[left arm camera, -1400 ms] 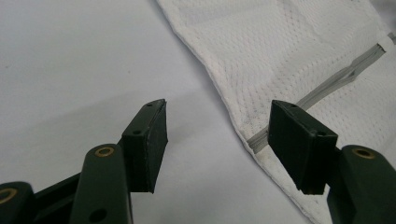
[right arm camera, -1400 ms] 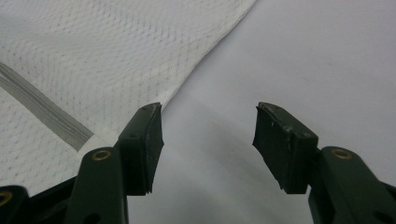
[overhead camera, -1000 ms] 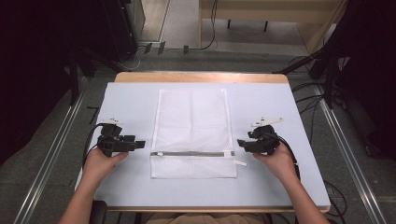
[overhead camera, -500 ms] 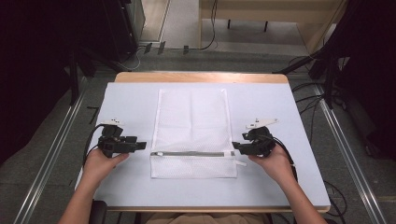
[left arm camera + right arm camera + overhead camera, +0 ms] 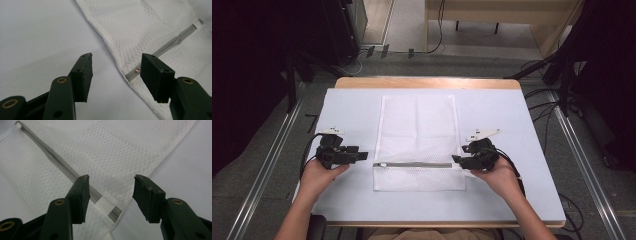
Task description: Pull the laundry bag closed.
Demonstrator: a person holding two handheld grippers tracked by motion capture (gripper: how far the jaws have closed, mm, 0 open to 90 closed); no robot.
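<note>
Mesh bag [image 5: 418,142]: laid flat at mid-table [image 5: 512,125], zip [image 5: 412,164] shut; contents cannot be told.
Left gripper [image 5: 362,155]: held just left of the zip, jaws wide, closing, nothing gripped.
Right gripper [image 5: 455,160]: at the zip's right end, jaws apart, closing, nothing gripped.

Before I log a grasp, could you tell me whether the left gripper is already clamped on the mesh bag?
No, the left gripper stands open, with the mesh bag edge lying untouched between its pads.

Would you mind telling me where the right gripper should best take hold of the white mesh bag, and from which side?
Probably at the zipper's end on the mesh bag, coming in level from the bag's right edge. The bag lies flat, and there the stiff grey zipper tape reaches the edge, facing the open right gripper.
</note>
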